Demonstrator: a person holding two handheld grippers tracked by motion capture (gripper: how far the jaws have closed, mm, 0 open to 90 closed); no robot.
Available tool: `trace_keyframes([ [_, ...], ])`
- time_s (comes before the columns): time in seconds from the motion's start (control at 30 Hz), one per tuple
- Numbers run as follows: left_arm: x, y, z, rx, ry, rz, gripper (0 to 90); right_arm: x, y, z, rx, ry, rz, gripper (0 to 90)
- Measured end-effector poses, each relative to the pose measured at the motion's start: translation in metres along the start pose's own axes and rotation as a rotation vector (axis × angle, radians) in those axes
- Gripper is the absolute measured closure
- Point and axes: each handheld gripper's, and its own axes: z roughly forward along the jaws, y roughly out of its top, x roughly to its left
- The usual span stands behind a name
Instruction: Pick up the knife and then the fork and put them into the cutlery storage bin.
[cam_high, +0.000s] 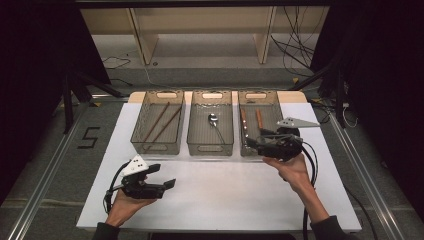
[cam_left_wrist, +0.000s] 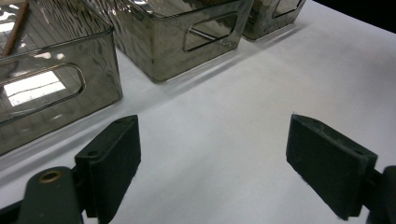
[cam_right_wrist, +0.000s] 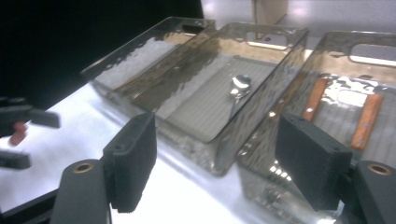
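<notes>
Over the right-hand bin (cam_high: 259, 95), right gripper (cam_high: 253, 141) wide and empty, liable to clip its smoky wall.

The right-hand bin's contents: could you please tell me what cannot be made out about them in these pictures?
- High view: the right tool covers the near end of the right bin; the blade ends of the wooden-handled utensils are hidden.
- Right gripper view: the bin's rippled wall and glare blur them, and the tool's own pad covers the near part.

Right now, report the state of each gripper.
Left gripper: open, nothing between the jaws, over the white table.
Right gripper: open, holding nothing, near the right bin.
</notes>
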Motion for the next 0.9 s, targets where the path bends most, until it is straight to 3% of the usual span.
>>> trace_keyframes([
  [0.3, -0.003, -0.003, 0.001, 0.001, -0.011, -0.006, 17.4, 0.015, -0.030, -0.010, -0.024, 0.037, -0.028, 28.6],
  [0.63, -0.004, -0.005, 0.000, -0.006, -0.024, -0.008, 17.2, 0.032, -0.059, -0.020, -0.048, 0.064, -0.097, 26.8],
  [0.9, -0.005, -0.007, -0.001, -0.009, -0.037, -0.007, 16.4, 0.036, -0.079, -0.027, -0.057, 0.060, -0.105, 24.4],
])
